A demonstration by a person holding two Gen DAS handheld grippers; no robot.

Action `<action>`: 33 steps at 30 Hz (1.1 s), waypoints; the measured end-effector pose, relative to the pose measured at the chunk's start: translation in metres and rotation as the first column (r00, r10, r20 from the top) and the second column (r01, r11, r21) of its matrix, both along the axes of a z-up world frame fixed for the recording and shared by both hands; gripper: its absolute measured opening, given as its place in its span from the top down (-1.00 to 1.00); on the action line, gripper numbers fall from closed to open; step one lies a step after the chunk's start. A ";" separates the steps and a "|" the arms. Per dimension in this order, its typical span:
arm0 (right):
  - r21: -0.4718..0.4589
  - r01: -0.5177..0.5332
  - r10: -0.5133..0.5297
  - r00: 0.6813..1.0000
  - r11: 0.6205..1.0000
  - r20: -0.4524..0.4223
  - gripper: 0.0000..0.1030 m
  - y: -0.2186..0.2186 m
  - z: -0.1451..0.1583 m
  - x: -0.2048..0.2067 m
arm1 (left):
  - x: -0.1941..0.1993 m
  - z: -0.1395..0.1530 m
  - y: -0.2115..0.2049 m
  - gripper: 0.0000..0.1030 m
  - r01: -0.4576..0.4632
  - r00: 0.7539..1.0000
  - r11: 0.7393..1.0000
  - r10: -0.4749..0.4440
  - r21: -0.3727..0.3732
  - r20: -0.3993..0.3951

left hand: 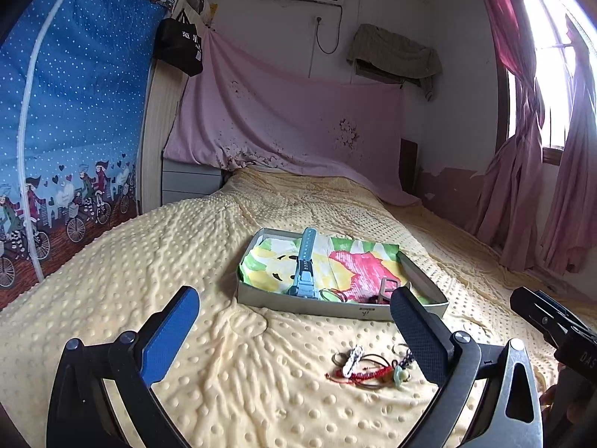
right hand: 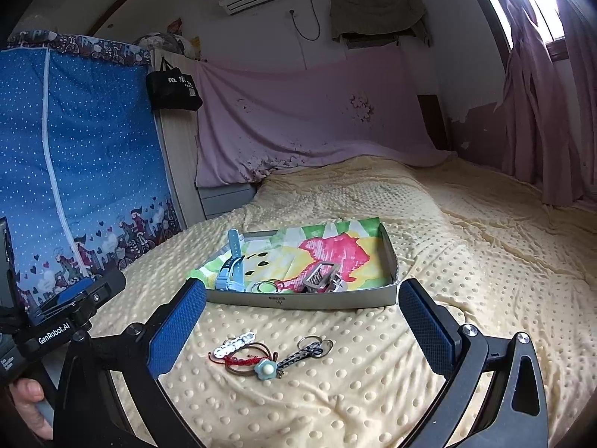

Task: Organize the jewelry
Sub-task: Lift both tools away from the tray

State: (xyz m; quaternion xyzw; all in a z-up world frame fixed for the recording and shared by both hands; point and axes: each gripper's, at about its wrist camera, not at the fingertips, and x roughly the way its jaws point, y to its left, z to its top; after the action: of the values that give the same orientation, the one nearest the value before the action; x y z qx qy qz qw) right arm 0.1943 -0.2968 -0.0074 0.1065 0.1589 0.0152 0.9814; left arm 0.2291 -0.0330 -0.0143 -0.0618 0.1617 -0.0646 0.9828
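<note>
A shallow grey box (left hand: 298,304) (right hand: 388,261) lined with a bright cartoon cloth lies on the yellow bedspread. Inside it are a light blue watch (left hand: 306,268) (right hand: 232,272), thin hair ties (right hand: 266,285) and a metal clip (right hand: 321,276). In front of the box lies a small pile of jewelry: a white beaded clip (left hand: 352,360) (right hand: 235,343), a red braided bracelet (left hand: 367,375) (right hand: 244,359), a pale flower charm (right hand: 266,369) and a dark keychain strap (right hand: 302,351). My left gripper (left hand: 294,336) is open, with the pile toward its right finger. My right gripper (right hand: 302,330) is open above the pile, nothing between its fingers.
The dotted yellow bedspread (left hand: 186,261) covers the whole bed. A blue fabric wardrobe (left hand: 56,130) stands on the left, a pink sheet (left hand: 280,123) hangs at the head, and curtains (left hand: 541,149) hang on the right. A hand (right hand: 28,407) holds the other gripper's handle.
</note>
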 end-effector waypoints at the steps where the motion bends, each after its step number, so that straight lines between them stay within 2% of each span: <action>1: -0.006 0.000 0.000 1.000 1.000 -0.005 -0.97 0.001 -0.001 -0.004 | -0.003 -0.001 0.000 -1.00 0.001 1.000 1.000 -0.001 0.003 -0.005; 12: -0.052 -0.016 0.011 0.996 0.999 -0.083 -0.97 -0.004 -0.021 -0.022 | -0.020 -0.024 -0.001 -1.00 0.023 0.997 1.000 -0.022 0.020 -0.073; 21: -0.055 -0.040 0.032 0.991 0.998 -0.131 -0.97 -0.011 -0.040 -0.013 | -0.010 -0.041 -0.011 -1.00 0.048 0.992 0.998 -0.042 0.048 -0.120; 33: -0.044 -0.073 0.066 0.987 0.996 -0.147 -0.97 -0.008 -0.050 0.010 | 0.007 -0.045 -0.017 -1.00 0.065 0.988 0.997 -0.058 0.047 -0.141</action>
State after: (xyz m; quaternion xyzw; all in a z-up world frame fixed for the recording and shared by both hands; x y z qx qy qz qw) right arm 0.2046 -0.3051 -0.0571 0.0776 0.2337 0.0377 0.9685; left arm 0.2365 -0.0505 -0.0595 -0.0358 0.2336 -0.0864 0.9678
